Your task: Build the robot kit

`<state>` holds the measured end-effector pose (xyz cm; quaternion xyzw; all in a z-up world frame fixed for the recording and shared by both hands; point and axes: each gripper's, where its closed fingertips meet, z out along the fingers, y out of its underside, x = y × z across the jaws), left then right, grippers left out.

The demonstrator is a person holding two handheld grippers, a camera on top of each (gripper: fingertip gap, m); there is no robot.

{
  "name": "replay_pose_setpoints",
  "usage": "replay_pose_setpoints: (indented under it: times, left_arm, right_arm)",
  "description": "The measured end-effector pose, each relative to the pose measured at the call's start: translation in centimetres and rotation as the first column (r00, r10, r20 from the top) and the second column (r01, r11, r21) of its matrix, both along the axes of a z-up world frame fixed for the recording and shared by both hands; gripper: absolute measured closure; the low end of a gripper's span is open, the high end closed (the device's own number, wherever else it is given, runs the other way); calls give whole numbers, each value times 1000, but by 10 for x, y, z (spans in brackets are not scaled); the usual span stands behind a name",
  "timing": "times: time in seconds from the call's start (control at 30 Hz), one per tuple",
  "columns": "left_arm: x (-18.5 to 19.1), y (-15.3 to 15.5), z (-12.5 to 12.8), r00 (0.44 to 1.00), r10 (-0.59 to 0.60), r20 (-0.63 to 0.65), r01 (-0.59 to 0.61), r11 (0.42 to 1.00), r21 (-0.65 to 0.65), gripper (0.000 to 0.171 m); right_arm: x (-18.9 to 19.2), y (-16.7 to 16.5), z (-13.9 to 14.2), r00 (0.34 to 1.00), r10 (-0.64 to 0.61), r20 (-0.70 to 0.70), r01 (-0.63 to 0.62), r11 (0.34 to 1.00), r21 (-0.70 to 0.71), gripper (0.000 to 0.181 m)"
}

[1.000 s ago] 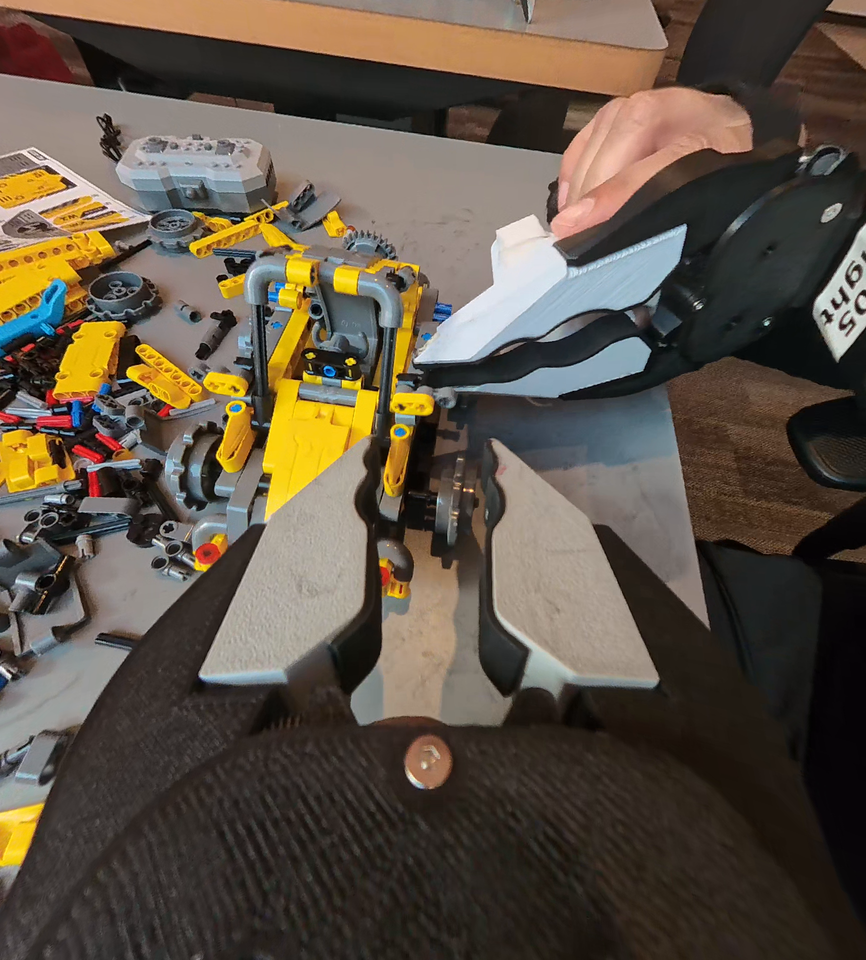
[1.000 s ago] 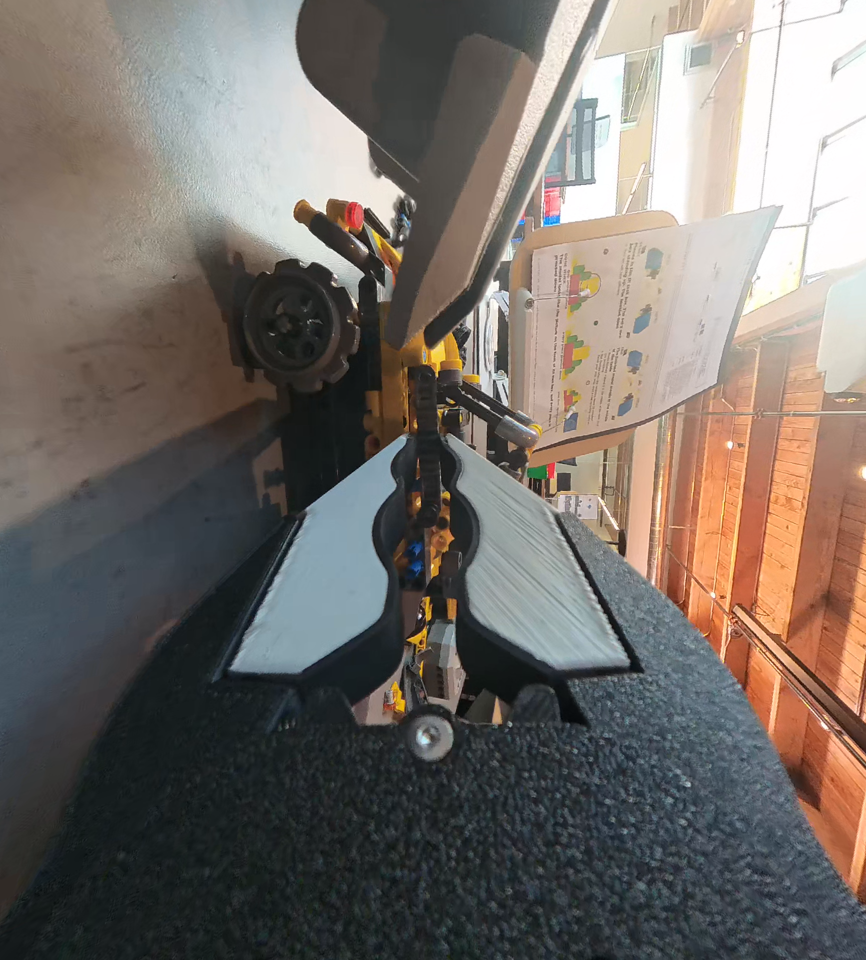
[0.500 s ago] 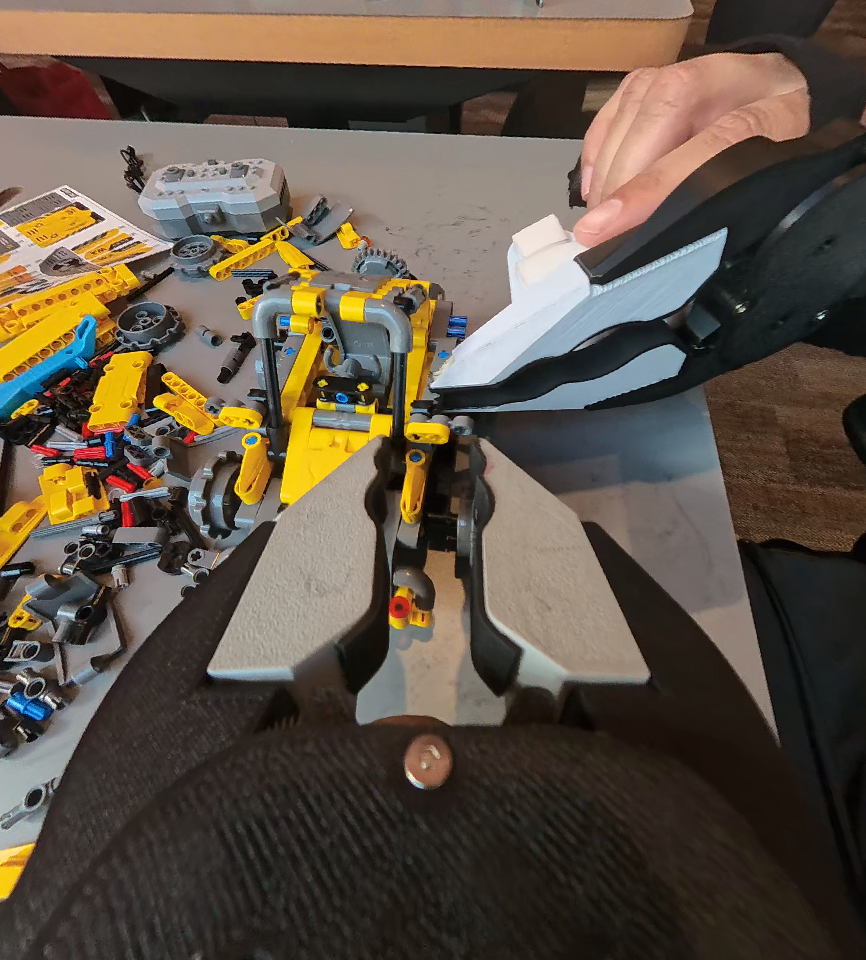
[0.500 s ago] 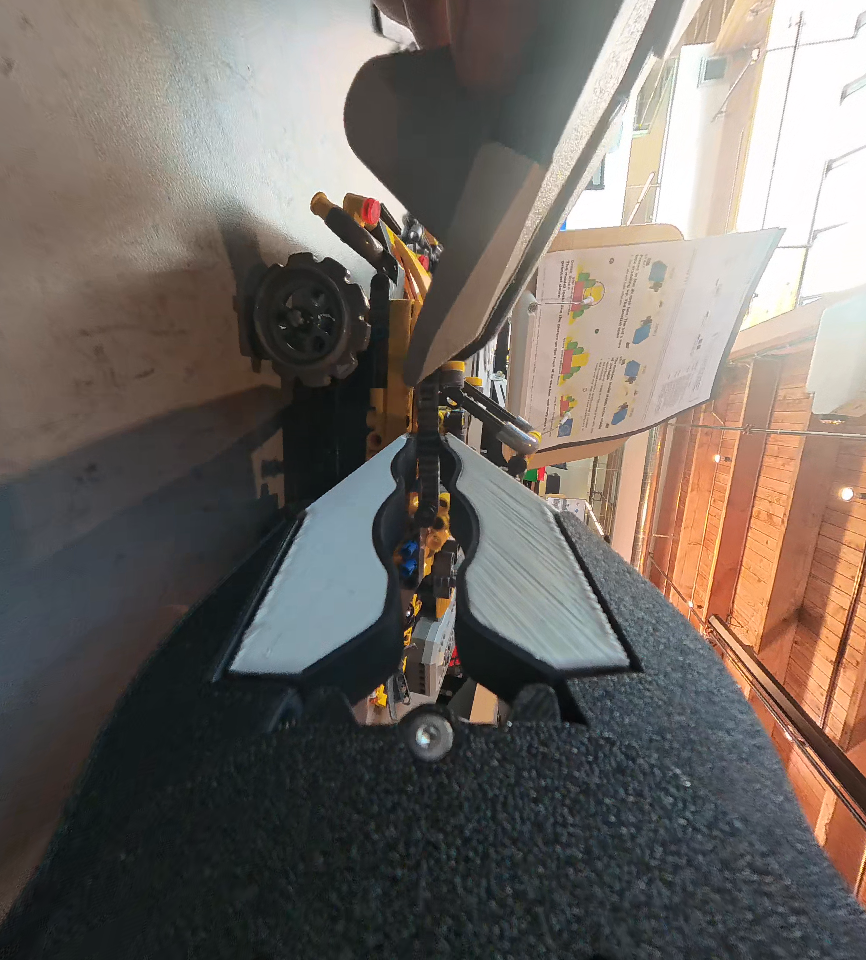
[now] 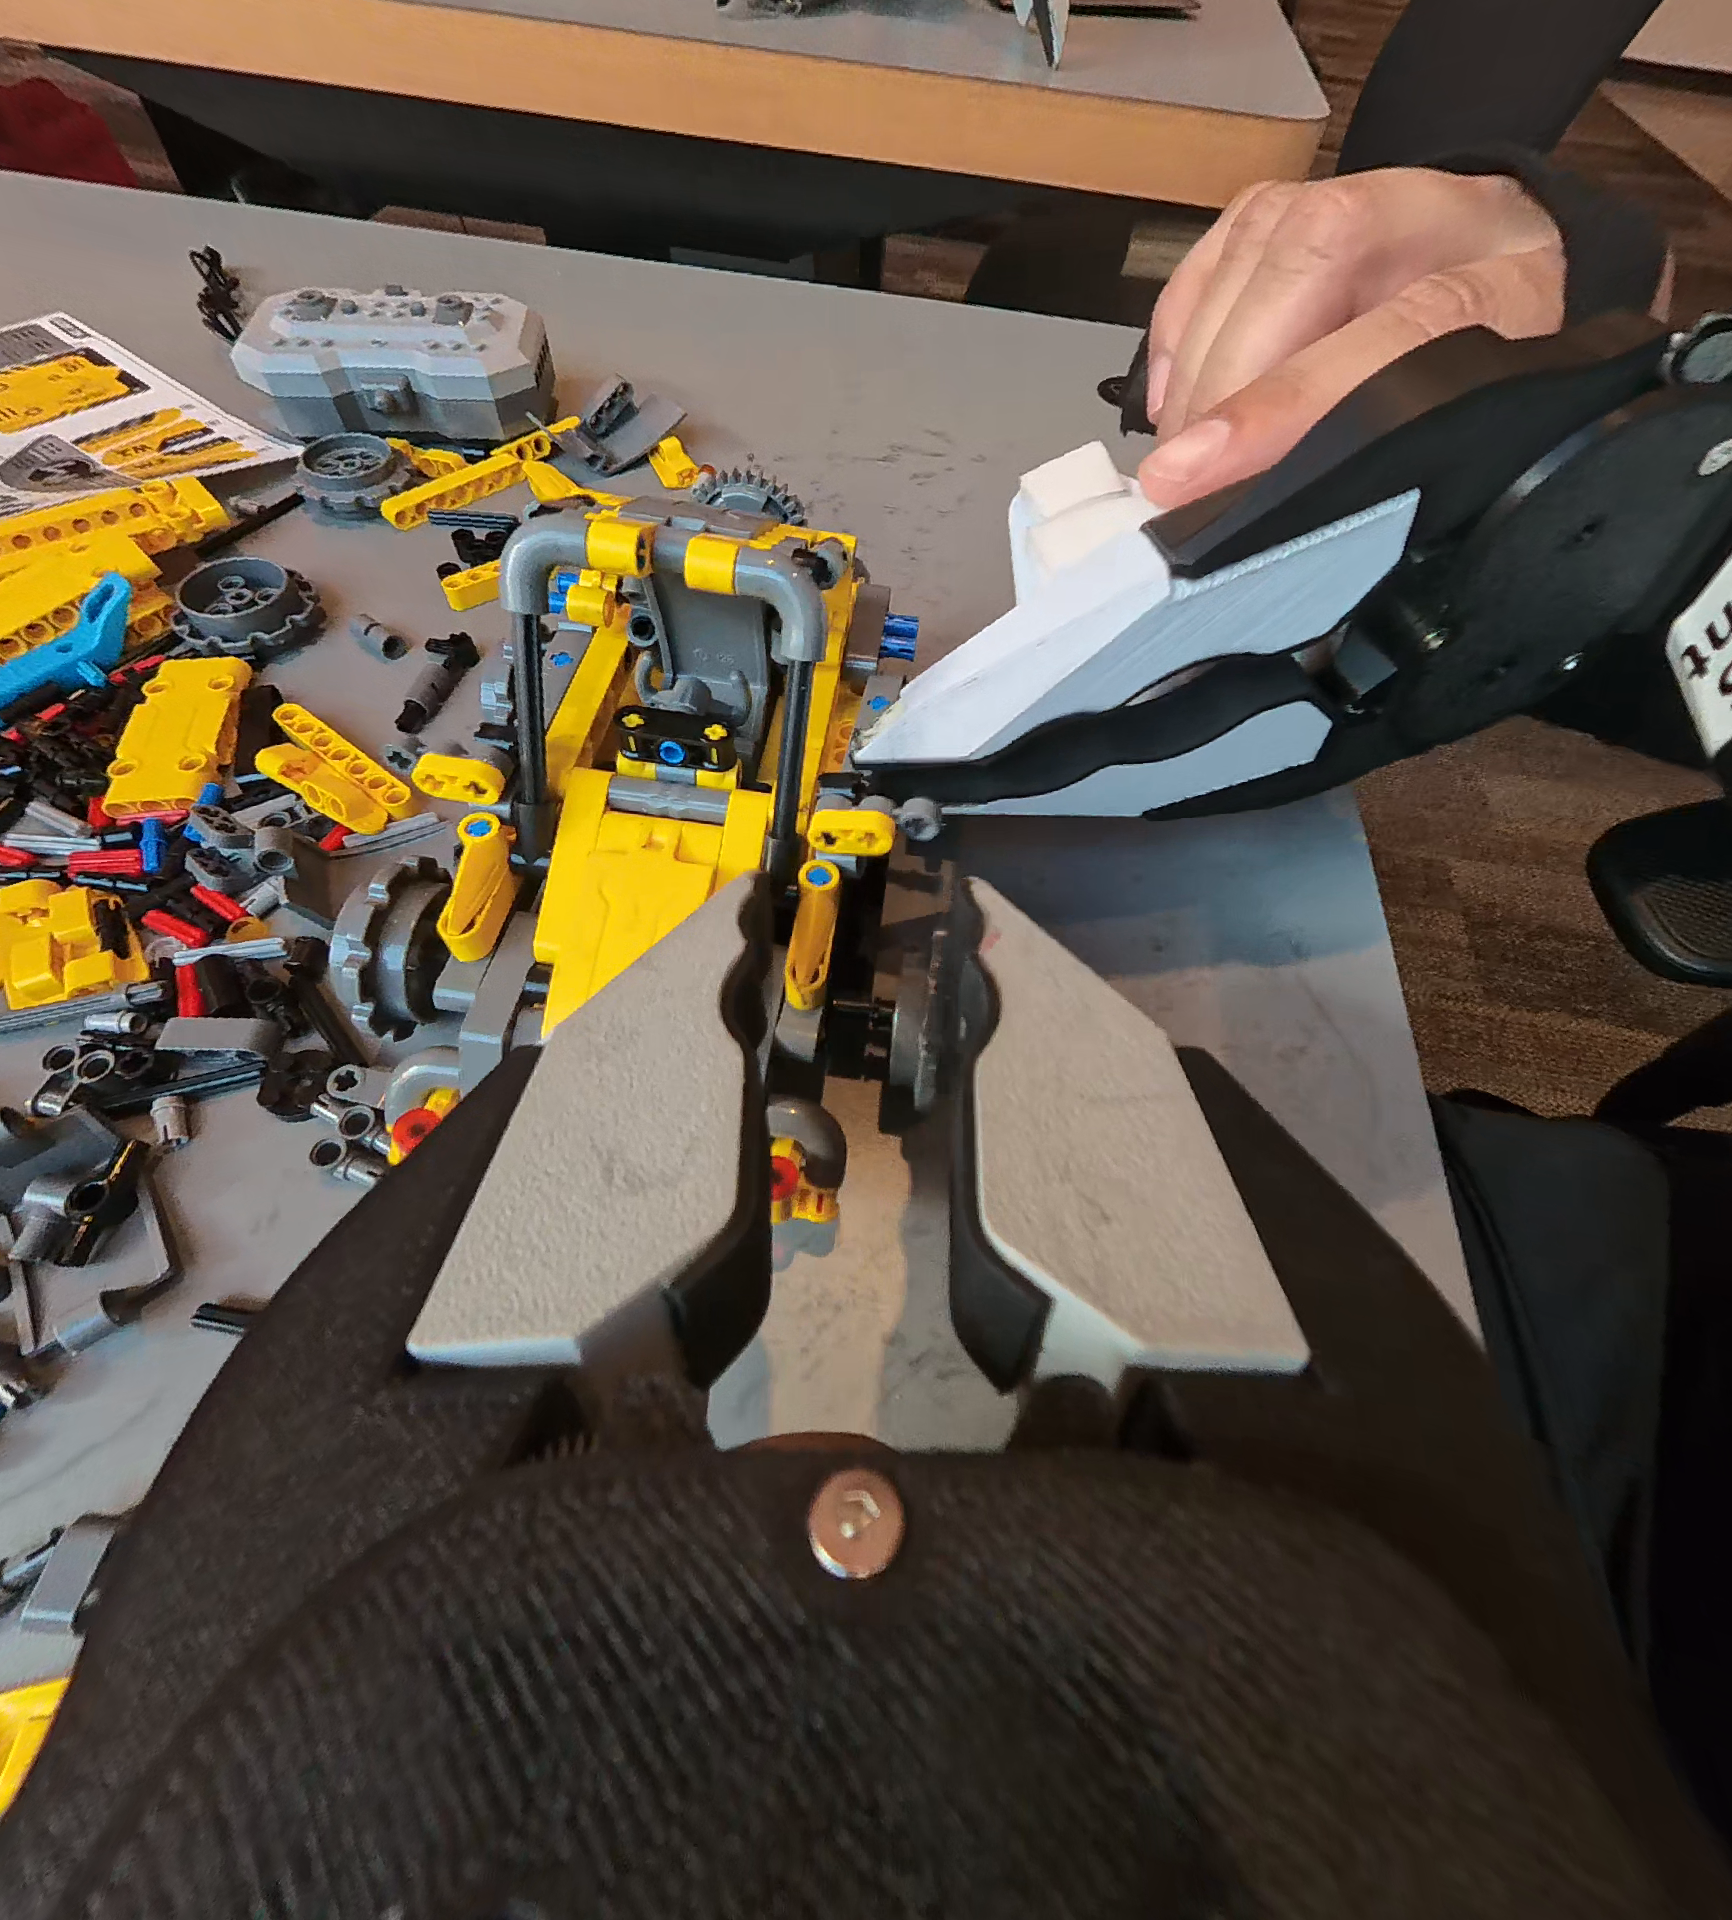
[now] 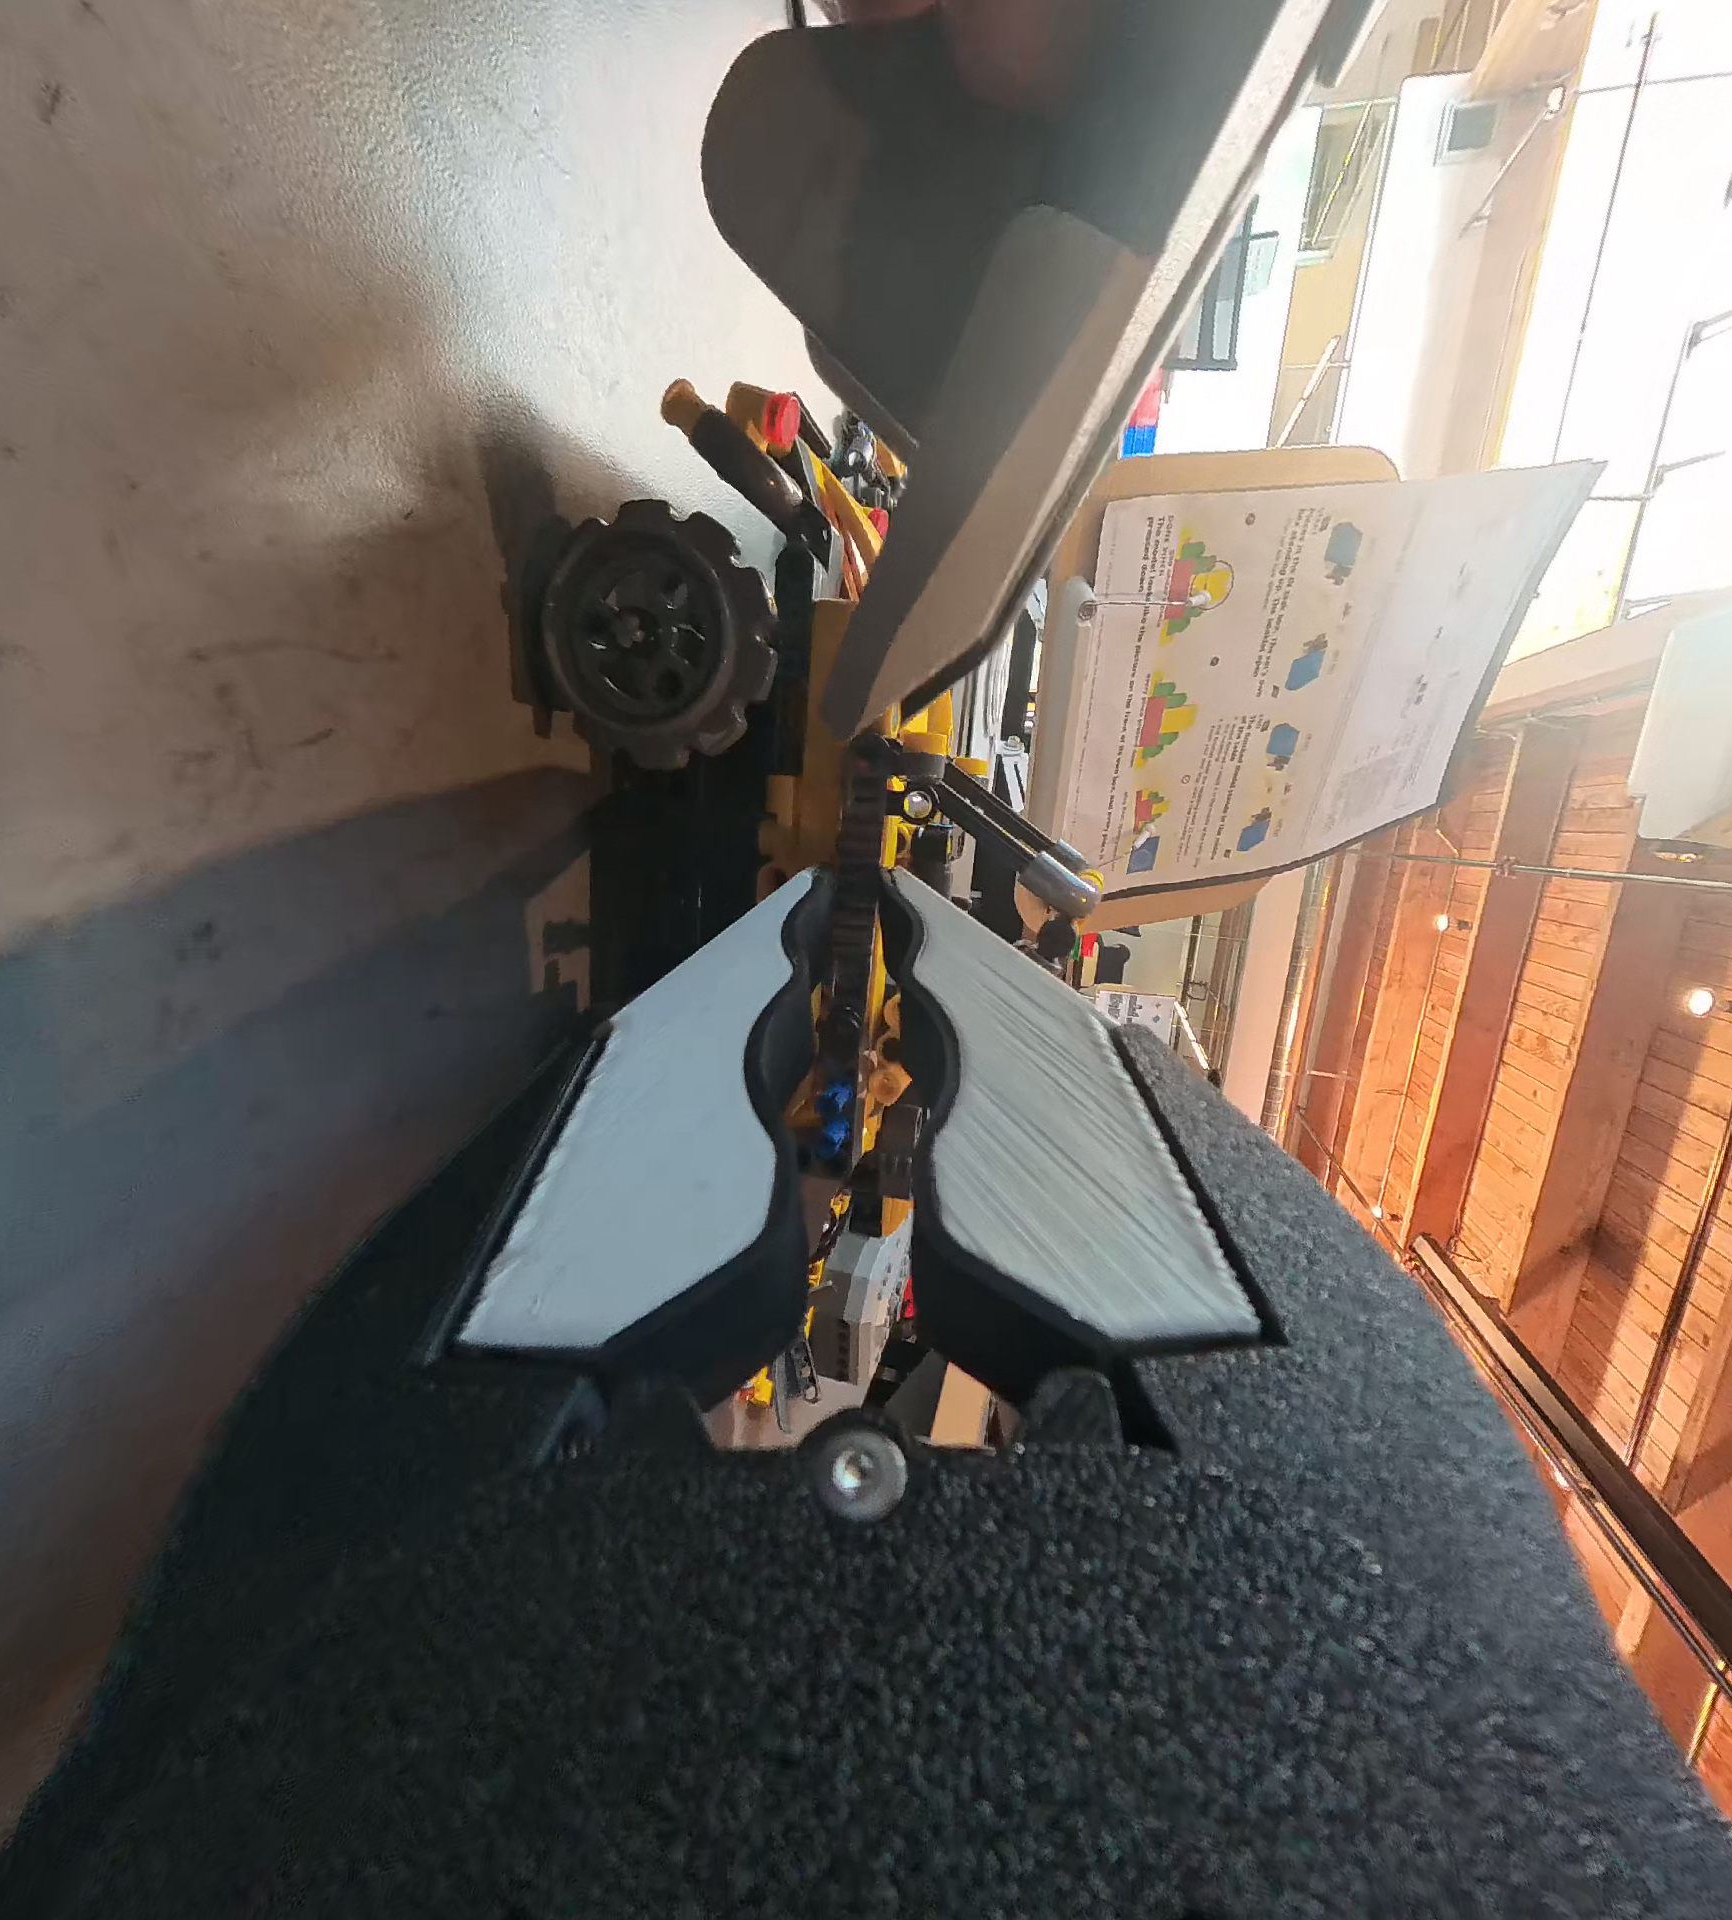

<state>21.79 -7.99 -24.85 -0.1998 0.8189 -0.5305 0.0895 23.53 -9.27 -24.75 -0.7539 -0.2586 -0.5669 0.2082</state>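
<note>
1. On the grey table (image 5: 1101, 436), near its right edge, stands a half-built yellow and grey brick vehicle (image 5: 654, 831). It has a grey roll bar with yellow collars over the cab, a yellow sloped bonnet, black uprights and grey toothed wheels low on each side.
2. To the left of the model lies a wide scatter of loose parts (image 5: 166, 831): yellow beams, red and black pins, grey connectors and a long blue beam (image 5: 20, 670).
3. At the far left sits an instruction booklet (image 5: 41, 416), and beside it a grey battery box (image 5: 394, 358), with a grey gear (image 5: 748, 494) just behind the model.
4. From the right wrist view a dark wheel (image 6: 654, 644) lies against the table, and a printed sheet on a board (image 6: 1309, 675) stands beyond the model.
5. Right gripper (image 6: 854, 904): its white fingers are pressed on a thin black toothed strip (image 6: 857, 831) at the model's right side, with almost no gap between the tips. A hand (image 5: 1340, 312) grips its body.
6. Left gripper (image 5: 862, 935): its grey fingers stand apart at the model's near right corner. The right wheel and a yellow link sit between the tips, but whether either finger touches the model cannot be told.
</note>
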Motion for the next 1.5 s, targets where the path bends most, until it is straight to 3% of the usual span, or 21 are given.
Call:
replay_pose_setpoints:
  times: [0.1,0.23,0.37,0.77,0.87,1.5]
  left_arm:
    - [2,-5,3,1000,5,6,-5,1000,4,127]
    - [12,-5,1,996,55,69,-59,996,65,142]
    - [12,-6,1,995,71,64,-74,996,44,145]
    - [13,-5,1,991,104,89,-108,993,48,146]
    - [13,-5,1,991,106,84,-109,993,40,146]
    - [15,-3,3,977,129,169,-142,988,66,147]
  right_arm:
    - [0,2,0,1000,5,4,-5,1000,-4,176]
    - [1,2,0,999,-1,35,1,1000,-15,176]
    - [3,2,0,997,-13,76,14,1000,-11,176]
    - [1,-19,5,998,-63,21,61,994,90,167]
    - [7,-23,5,996,-89,8,88,992,95,173]
    - [14,-17,7,993,-101,63,96,992,85,174]
